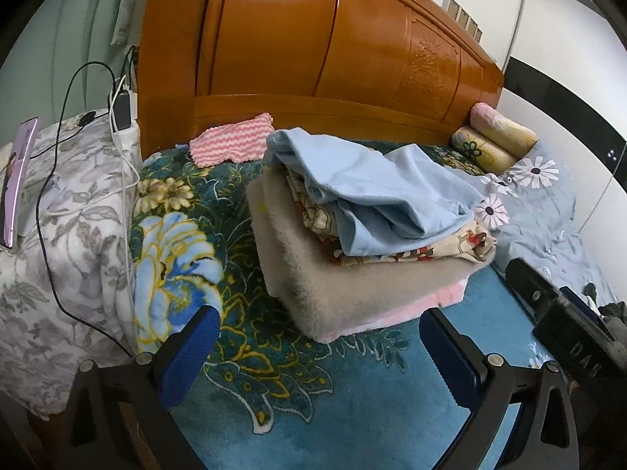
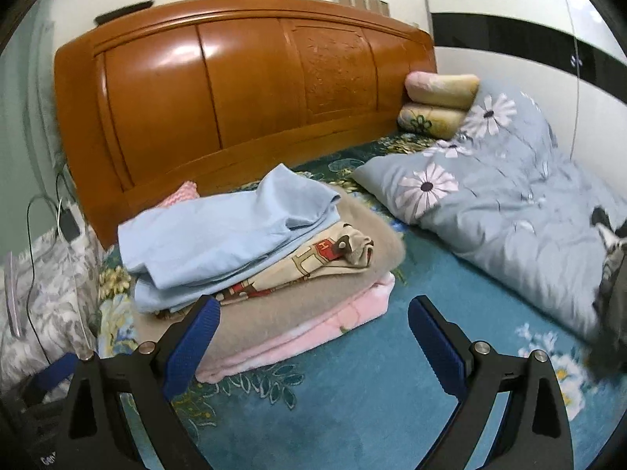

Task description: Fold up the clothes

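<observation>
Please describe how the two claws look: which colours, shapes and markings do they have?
Both the left claw and the right claw have black angular frames with silver round bolts. Each finger carries a flat blue ribbed pad. Pale lettering marks the right claw's black body in the left view. No sleeves or cables on them show.

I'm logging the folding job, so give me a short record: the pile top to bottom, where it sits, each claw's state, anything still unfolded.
pile, top to bottom: light blue garment, cartoon-print cloth, beige fleece, pink blanket
location: teal floral bedspread, near headboard
left claw: open, empty
right claw: open, empty
not in pile: pink striped cloth, by headboard
</observation>
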### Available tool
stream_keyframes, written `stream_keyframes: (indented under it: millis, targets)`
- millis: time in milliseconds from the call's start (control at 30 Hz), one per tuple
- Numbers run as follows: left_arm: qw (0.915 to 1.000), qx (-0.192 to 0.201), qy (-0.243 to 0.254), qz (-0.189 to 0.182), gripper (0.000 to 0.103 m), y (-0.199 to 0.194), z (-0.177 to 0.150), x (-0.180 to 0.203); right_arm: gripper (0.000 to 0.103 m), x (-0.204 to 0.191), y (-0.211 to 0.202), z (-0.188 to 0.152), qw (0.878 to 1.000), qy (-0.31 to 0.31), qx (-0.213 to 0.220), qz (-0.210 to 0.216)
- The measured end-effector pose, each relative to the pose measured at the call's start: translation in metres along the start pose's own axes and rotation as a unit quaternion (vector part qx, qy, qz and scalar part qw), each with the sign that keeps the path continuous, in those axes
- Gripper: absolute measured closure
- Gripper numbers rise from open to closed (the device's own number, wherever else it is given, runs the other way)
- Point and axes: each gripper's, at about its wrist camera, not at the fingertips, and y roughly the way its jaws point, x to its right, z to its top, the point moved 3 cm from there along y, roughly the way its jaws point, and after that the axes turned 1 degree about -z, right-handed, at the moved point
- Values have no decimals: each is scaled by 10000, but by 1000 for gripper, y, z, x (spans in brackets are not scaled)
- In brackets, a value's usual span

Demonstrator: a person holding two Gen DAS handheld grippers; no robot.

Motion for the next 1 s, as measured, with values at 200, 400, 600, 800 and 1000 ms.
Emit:
stream_keyframes:
  millis: [200, 400, 600, 800, 1000]
  targets:
    - [10000, -27, -22, -30, 0, 2, -2, -1, 0, 5, 4, -6, 9998, 108, -146, -47]
    - [10000, -1, -53, -24, 0, 0, -2, -3, 0, 1, -4, -5, 9999, 20, -4, -142]
    - [9998, 1, -172, -130, 0, -2, 0, -6, 0, 1, -4, -4, 9998, 10, -7, -185]
    - [9993, -41, -284, -241, 0, 2, -1, -9, 0, 0, -6, -5, 9998, 11, -5, -201]
    - [9995, 100, -258, -181, 0, 1, -2, -14, 0, -8, -8, -5, 9994, -142, -9, -314]
